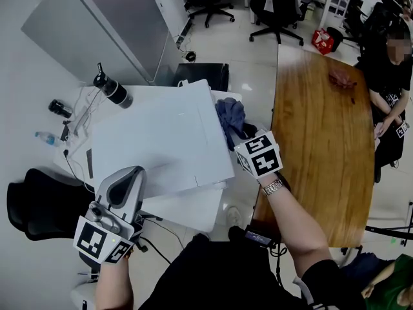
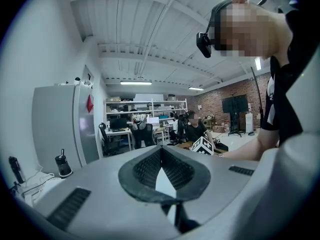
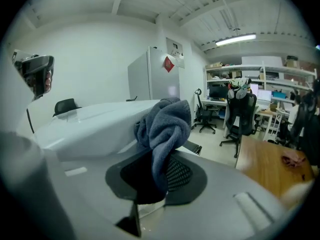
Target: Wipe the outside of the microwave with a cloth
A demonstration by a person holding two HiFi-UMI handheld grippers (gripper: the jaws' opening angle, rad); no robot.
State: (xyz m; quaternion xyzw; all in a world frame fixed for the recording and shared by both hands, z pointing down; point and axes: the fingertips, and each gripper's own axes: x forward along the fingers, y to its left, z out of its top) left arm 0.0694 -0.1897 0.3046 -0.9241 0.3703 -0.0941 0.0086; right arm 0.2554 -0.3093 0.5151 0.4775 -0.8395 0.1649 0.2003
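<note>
The white microwave (image 1: pixel 161 141) stands on a white table, and I see its top from above. A bunched blue-grey cloth (image 1: pixel 231 118) hangs at its right edge, near the back corner. My right gripper (image 1: pixel 240 134) is shut on the cloth. In the right gripper view the cloth (image 3: pixel 165 129) bulges out between the dark pads (image 3: pixel 181 173), with the microwave (image 3: pixel 95 126) just to its left. My left gripper (image 1: pixel 132 174) hovers at the microwave's front left corner with nothing in it. In the left gripper view its gripper (image 2: pixel 161 160) has the jaws pressed together.
A long wooden table (image 1: pixel 322 141) runs down the right side, with a seated person (image 1: pixel 387 89) beyond it. A black flask (image 1: pixel 113 90), a small water bottle (image 1: pixel 46 137) and cables lie left of the microwave. A black chair (image 1: pixel 39 202) stands at the lower left.
</note>
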